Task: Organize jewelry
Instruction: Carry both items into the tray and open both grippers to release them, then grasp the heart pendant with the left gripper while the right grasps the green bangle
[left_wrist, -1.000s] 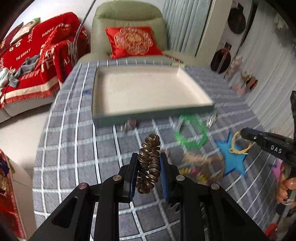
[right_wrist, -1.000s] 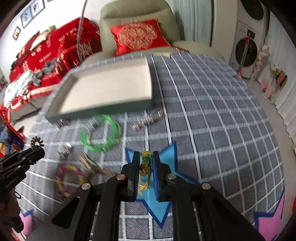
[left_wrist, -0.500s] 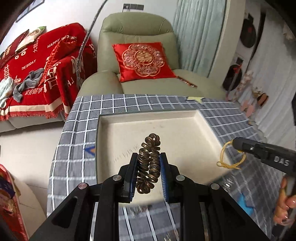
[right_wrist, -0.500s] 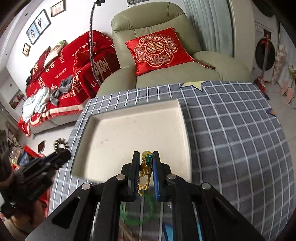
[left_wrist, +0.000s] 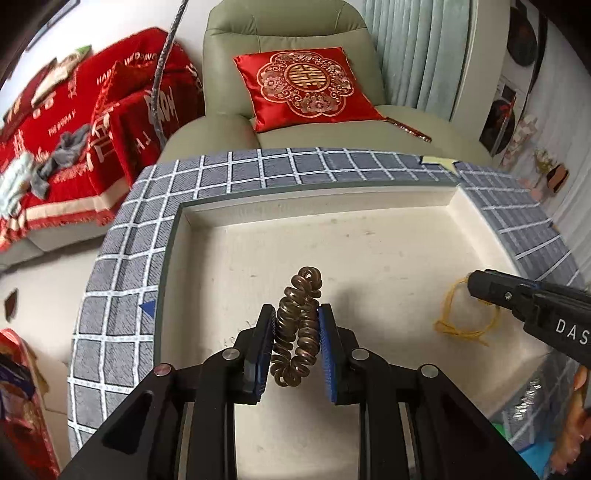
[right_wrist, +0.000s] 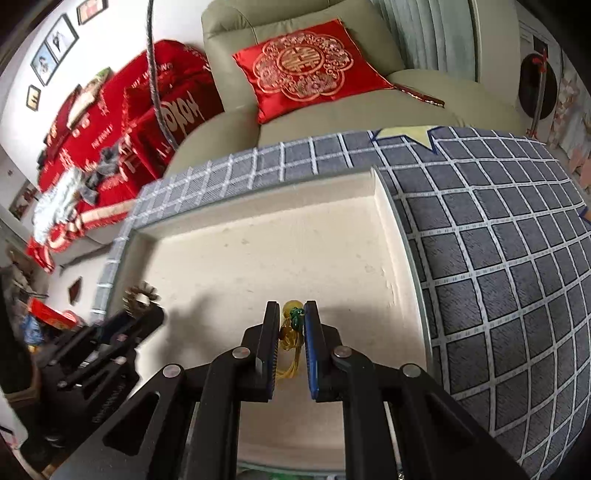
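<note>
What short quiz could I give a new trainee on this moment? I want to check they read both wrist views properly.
1. True or false: the left gripper is shut on a bronze spiral bracelet.
2. The right gripper holds: A) a green bangle, B) a yellow cord necklace with a green bead, C) nothing.
3. Fill in: both grippers hang over the cream-lined ____.

Key: 1 true. 2 B; its loop dangles in the left wrist view. 3 tray, on the checked tablecloth.
</note>
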